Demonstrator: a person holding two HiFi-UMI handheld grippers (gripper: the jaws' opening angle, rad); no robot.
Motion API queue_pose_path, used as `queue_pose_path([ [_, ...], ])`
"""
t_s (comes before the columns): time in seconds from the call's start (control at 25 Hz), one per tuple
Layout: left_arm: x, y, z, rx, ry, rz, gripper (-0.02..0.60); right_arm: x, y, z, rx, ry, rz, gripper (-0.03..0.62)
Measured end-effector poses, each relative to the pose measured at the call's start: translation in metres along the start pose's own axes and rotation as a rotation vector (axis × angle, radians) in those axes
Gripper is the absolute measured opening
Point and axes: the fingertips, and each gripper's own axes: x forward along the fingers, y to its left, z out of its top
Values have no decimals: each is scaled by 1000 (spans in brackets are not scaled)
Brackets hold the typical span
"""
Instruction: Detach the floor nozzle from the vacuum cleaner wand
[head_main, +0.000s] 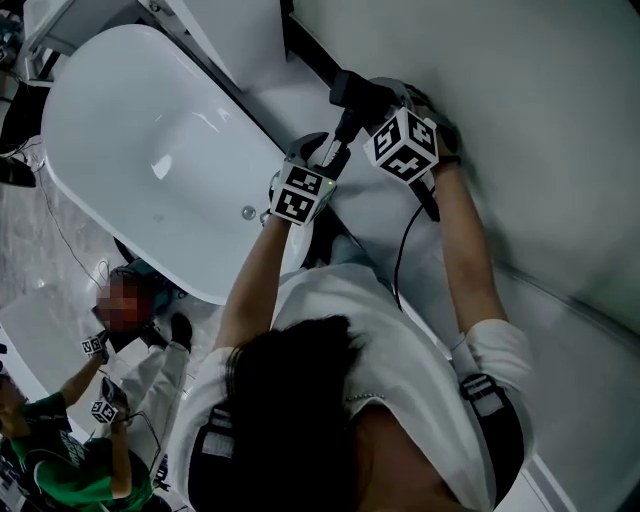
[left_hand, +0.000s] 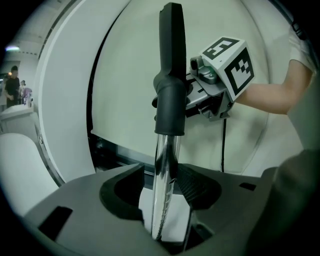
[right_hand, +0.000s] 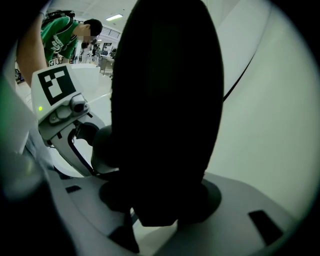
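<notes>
The vacuum wand's chrome tube (left_hand: 164, 180) rises between the jaws of my left gripper (left_hand: 162, 192). The jaws stand open round it, with a gap beside the left pad. Above the tube a black collar (left_hand: 170, 107) leads into the black floor nozzle's neck (left_hand: 171, 35). My right gripper (right_hand: 160, 200) is shut on that black nozzle part (right_hand: 167, 100), which fills its view. In the head view both grippers meet at the black nozzle (head_main: 357, 92), the left gripper (head_main: 330, 152) just below the right gripper (head_main: 368, 110).
A white bathtub (head_main: 150, 150) lies at the left, close to my left arm. A person in green (head_main: 60, 455) crouches at the lower left. A black cable (head_main: 402, 245) hangs from the right gripper. A pale wall (head_main: 540, 120) fills the right.
</notes>
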Motion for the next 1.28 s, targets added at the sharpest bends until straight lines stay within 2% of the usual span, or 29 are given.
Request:
queue_pose_path([
  [0.2, 17, 0, -7, 27, 17, 0, 189, -1, 7, 3, 3, -4, -7, 222],
  [0.36, 19, -4, -5, 41, -40, -17, 147, -5, 6, 4, 8, -22, -22, 222],
  [0.64, 14, -1, -3, 11, -111, -26, 147, -12, 3, 9, 82, -87, -76, 222],
  [1.0, 13, 1, -5, -10, -119, -43, 147, -13, 3, 10, 124, -134, -102, 224],
  [1.28, 15, 1, -1, -43, -135, -44, 149, -17, -2, 9, 145, -146, -159, 224],
])
